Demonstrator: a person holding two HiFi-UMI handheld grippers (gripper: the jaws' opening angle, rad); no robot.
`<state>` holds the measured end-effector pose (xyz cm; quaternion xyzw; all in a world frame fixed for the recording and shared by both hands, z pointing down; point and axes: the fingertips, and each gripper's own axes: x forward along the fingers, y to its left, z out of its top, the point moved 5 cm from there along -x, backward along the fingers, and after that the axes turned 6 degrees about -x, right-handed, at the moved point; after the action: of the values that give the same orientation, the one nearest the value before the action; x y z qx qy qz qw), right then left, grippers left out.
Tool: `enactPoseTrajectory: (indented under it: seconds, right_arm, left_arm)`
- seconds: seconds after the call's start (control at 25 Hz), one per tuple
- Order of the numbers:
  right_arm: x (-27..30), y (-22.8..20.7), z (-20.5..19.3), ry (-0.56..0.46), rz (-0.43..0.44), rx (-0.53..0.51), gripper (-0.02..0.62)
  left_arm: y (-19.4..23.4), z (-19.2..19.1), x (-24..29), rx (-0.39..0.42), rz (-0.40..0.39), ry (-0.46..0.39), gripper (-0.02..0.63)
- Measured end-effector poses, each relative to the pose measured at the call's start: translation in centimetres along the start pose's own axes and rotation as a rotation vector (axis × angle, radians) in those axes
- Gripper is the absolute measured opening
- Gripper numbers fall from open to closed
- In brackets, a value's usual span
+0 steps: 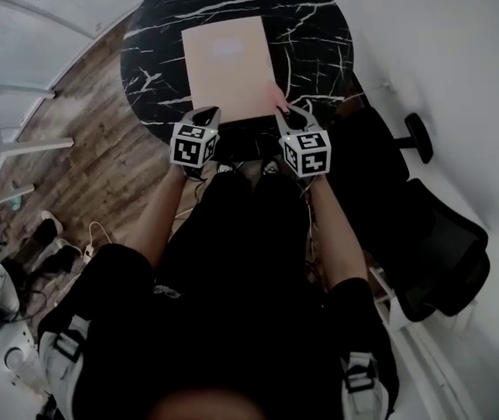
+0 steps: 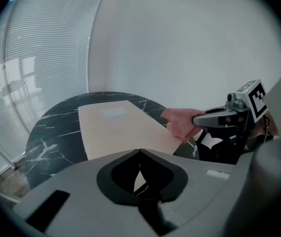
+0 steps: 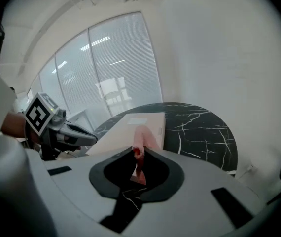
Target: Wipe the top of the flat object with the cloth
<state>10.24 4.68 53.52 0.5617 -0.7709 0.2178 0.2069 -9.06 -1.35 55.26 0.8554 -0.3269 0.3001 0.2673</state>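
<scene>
The right gripper has its jaws clenched on a soft pink cloth. The cloth bunches out of them at the near right corner of the pale beige flat rectangular board; whether it touches the board cannot be told. The left gripper has its jaws pressed together with nothing between them, at the board's near left corner. The board lies flat on the round black white-veined marble tabletop, with wooden floor off to the board's left.
</scene>
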Motion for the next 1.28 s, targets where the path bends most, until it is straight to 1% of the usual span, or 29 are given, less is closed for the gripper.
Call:
enactPoseTrajectory:
  seconds: [0.12,0.28,0.4,0.48,0.56,0.6,0.64,0.72,0.84,1.0,1.08,1.2,1.28]
  right_arm:
    - [0.0,1.4,1.2,-0.023,0.104,-0.032,0.023]
    - [0.9,4.4,2.7,-0.032,0.292,-0.09,0.023]
    - [1.2,7.6,3.3,-0.028,0.444,-0.153,0.023]
    - [1.7,10.1,3.2,-0.01,0.553,-0.208,0.023]
    - [2.2,12.7,2.3,0.033,0.661,-0.262,0.023]
    - [2.5,13.8,1.7,0.059,0.699,-0.286,0.023]
    - [2.9,14.8,1.1,0.086,0.719,-0.312,0.023]
    - [4.1,16.1,-0.1,0.138,0.719,-0.366,0.023]
    - [6.0,17.3,-2.1,0.222,0.678,-0.415,0.023]
    - [8.2,18.4,-4.1,0.293,0.621,-0.404,0.023]
    - [9.0,18.5,-4.7,0.32,0.576,-0.383,0.023]
    - [9.8,17.9,-5.1,0.342,0.501,-0.34,0.023]
    - [10.0,17.6,-5.1,0.342,0.465,-0.335,0.023]
  left_arm:
    - [0.7,-0.6,-1.2,-0.056,0.051,-0.03,0.0]
    - [2.0,-1.7,-3.1,-0.149,0.152,-0.071,-0.002]
    - [2.7,-3.4,-4.8,-0.221,0.23,-0.089,0.0]
    - [3.3,-4.7,-6.0,-0.26,0.281,-0.096,0.0]
    - [4.0,-6.2,-7.3,-0.305,0.327,-0.105,0.0]
    - [4.3,-6.9,-7.9,-0.329,0.345,-0.109,-0.002]
    - [4.6,-7.6,-8.5,-0.35,0.361,-0.111,0.0]
    - [5.0,-9.0,-9.5,-0.384,0.39,-0.111,0.0]
    - [5.3,-11.0,-10.6,-0.423,0.418,-0.101,0.0]
    - [5.6,-12.7,-11.2,-0.459,0.431,-0.091,0.0]
    - [5.7,-13.1,-11.3,-0.472,0.433,-0.091,0.0]
    - [5.6,-13.3,-11.2,-0.475,0.427,-0.088,0.0]
    - [5.5,-13.3,-11.0,-0.47,0.42,-0.085,0.0]
